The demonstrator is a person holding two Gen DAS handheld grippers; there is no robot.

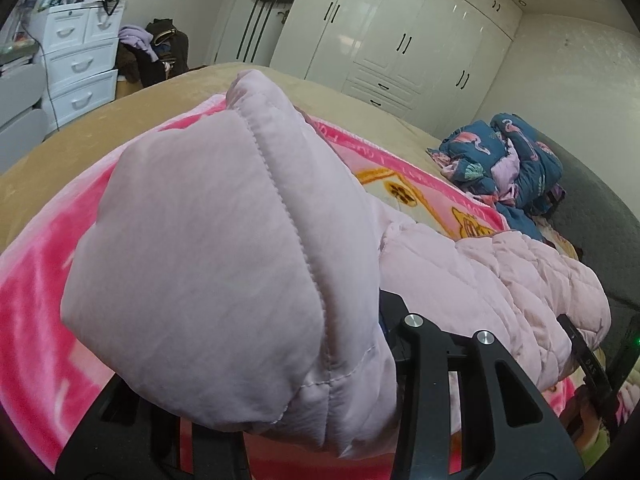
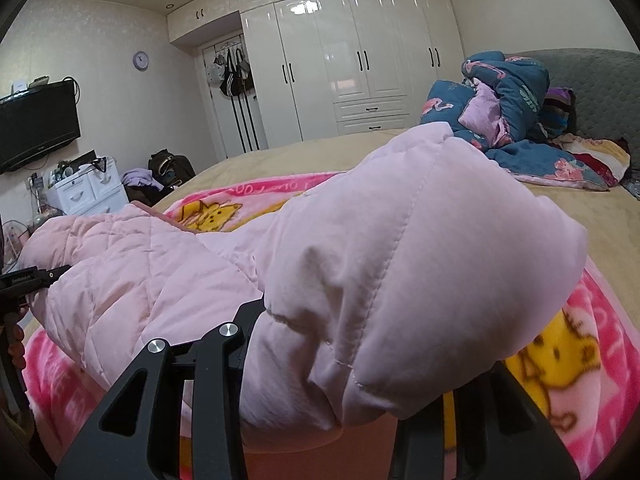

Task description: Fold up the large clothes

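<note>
Pink jacket point(image 1: 208, 248) bunched over both tongs | grip state unclear | on blanket point(image 1: 36, 320)

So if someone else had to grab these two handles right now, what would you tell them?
Left gripper: shut on a bunched end of the pink quilted jacket, raised off the bed.
Right gripper: shut on the jacket's other bunched end, also raised.
The jacket's middle sags onto the pink cartoon blanket, spread over the tan bed.
Done: both ends picked up.
Left: bring the held ends over, lay them down, then finish and flatten the fold. A blue bedding heap lies by the headboard, untouched.
</note>
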